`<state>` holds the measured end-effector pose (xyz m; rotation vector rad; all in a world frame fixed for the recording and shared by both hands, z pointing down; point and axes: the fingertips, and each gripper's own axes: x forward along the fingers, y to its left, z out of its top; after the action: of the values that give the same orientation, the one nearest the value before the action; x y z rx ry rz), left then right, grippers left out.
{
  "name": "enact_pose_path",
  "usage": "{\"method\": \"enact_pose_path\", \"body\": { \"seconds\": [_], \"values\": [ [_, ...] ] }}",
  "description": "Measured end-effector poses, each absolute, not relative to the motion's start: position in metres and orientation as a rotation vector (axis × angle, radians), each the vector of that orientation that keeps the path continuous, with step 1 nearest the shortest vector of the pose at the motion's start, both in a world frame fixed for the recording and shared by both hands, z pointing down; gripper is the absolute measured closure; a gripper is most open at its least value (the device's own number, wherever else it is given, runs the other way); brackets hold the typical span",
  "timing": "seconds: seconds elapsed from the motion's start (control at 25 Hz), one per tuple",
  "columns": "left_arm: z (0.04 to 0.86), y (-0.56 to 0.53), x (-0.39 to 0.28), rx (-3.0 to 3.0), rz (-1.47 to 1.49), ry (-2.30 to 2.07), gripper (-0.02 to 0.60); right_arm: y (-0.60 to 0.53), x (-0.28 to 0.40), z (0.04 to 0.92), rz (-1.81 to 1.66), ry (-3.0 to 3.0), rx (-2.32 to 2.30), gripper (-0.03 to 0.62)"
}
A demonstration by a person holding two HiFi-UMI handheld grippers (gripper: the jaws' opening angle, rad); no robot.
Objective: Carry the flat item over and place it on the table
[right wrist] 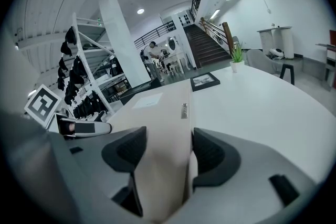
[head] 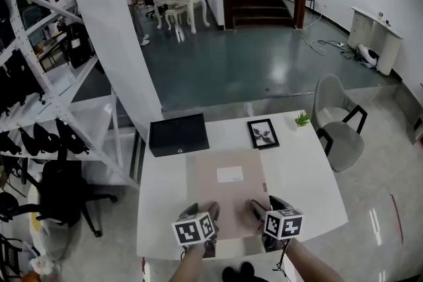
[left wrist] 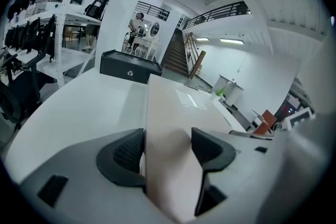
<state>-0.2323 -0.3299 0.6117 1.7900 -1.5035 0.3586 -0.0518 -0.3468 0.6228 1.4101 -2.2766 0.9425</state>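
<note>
While on table (head: 310, 168), flat board (head: 225, 198) sits btw. hand-held grippers' (head: 210, 213) (head: 259, 211) jaws.

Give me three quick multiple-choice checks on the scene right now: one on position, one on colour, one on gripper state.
1. Where is the black case relative to the flat item?
A. Beyond it, at the table's far left
B. On top of it
C. On the floor

2. What colour is the label on the flat item?
A. Red
B. White
C. Green

3. What state are the left gripper and right gripper in?
A. Both open, empty
B. Only the right shut
C. Both shut on the flat item

Answers: 1 A, as the head view shows; 2 B, a white patch on tan; 3 C, each gripper view shows the tan edge between its jaws.
</note>
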Motion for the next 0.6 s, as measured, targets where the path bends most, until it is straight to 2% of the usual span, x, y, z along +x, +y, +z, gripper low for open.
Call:
{"method": "enact_pose_path", "body": {
  "seconds": [0.6],
  "values": [
    [0.6159, -0.3316, -0.2307, 1.770, 0.402, -1.513, 0.296, -0.3484, -0.0501, 0.6267, 0.941, -2.244, 1.406, 0.315]
  ]
}}
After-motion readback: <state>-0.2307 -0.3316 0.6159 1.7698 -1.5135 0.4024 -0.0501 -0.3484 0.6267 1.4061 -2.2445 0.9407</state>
